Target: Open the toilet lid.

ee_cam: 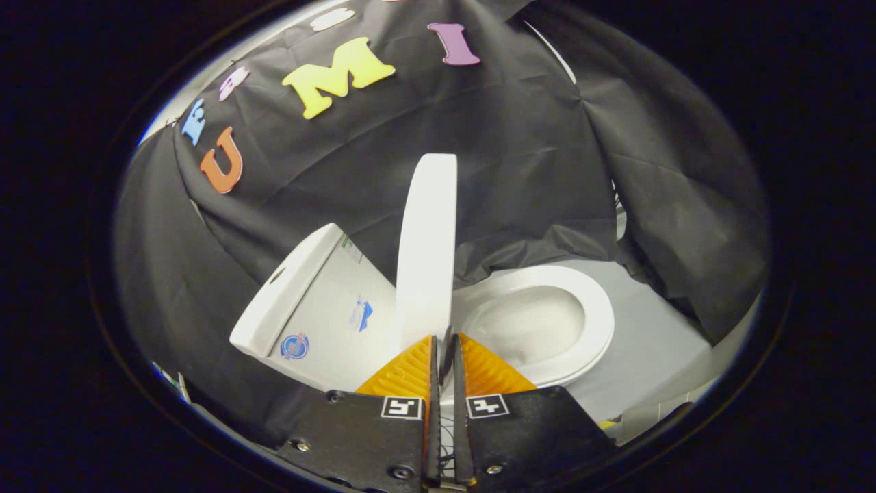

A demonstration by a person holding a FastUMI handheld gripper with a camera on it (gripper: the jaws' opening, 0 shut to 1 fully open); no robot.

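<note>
just ahead of the nearly closed hand-held gripper (443, 346), the white plastic toilet lid (427, 253) stands upright, long axis vertical, its lower edge apparently pinched between the fingers, beside the white bowl (582, 301).

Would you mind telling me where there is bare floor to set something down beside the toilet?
Bare floor lies beyond the bowl rim, bordered by the black cloth. It is crowded between the tank and raised lid, just ahead of the nearly closed claw.
</note>
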